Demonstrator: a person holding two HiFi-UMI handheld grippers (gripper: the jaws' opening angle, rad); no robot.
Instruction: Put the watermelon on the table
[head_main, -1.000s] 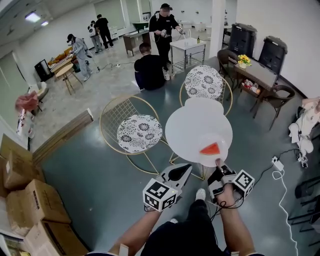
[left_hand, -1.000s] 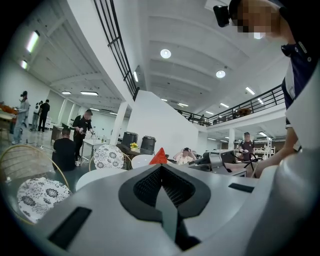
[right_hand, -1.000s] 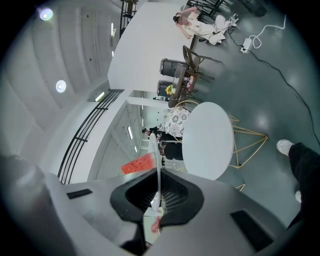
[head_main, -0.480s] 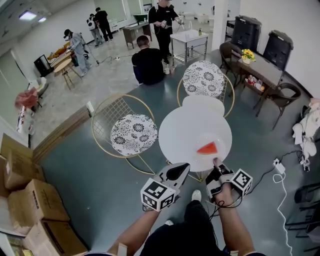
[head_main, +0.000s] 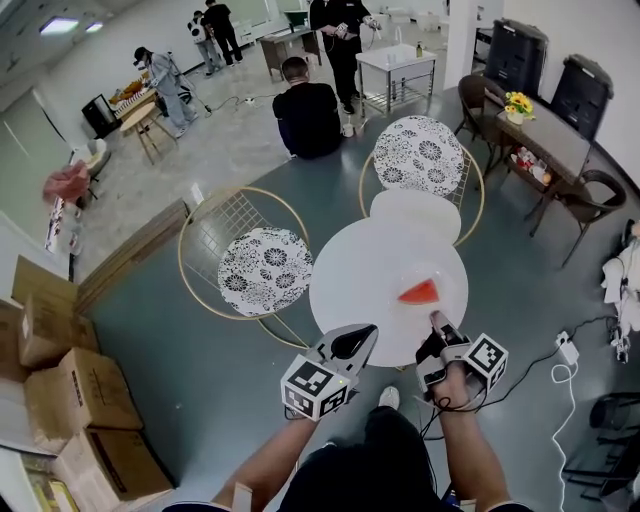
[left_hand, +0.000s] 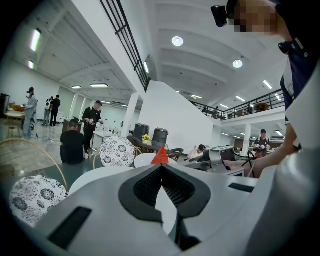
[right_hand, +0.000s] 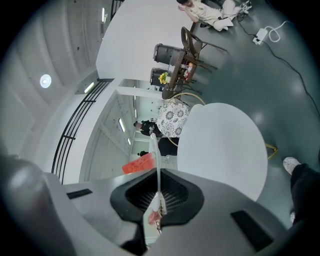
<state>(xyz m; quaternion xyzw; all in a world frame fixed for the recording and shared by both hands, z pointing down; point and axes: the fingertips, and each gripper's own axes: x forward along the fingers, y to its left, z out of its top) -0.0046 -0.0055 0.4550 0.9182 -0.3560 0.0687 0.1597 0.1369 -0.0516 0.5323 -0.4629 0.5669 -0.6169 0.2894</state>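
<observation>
A red watermelon slice (head_main: 419, 293) lies on a thin clear plate, whose near rim is clamped between the jaws of my right gripper (head_main: 436, 320). It hovers over the right part of the round white table (head_main: 360, 280). In the right gripper view the plate's edge runs straight out of the shut gripper (right_hand: 158, 172), with the watermelon slice (right_hand: 137, 163) on its left side and the table (right_hand: 225, 145) behind. My left gripper (head_main: 362, 332) hangs at the table's near edge, shut and empty. In the left gripper view the slice (left_hand: 160, 157) peeks up just past the gripper (left_hand: 161, 166).
Two gold wire chairs with patterned cushions (head_main: 265, 270) (head_main: 418, 155) stand left of and behind the table, beside a small white stool (head_main: 415, 212). Cardboard boxes (head_main: 70, 390) pile at the left. A power strip and cable (head_main: 568, 350) lie on the floor at right. A person (head_main: 308, 118) sits farther back.
Both grippers have moved forward toward the table. The plate with the watermelon has gone from the table's near edge to farther over its top.
</observation>
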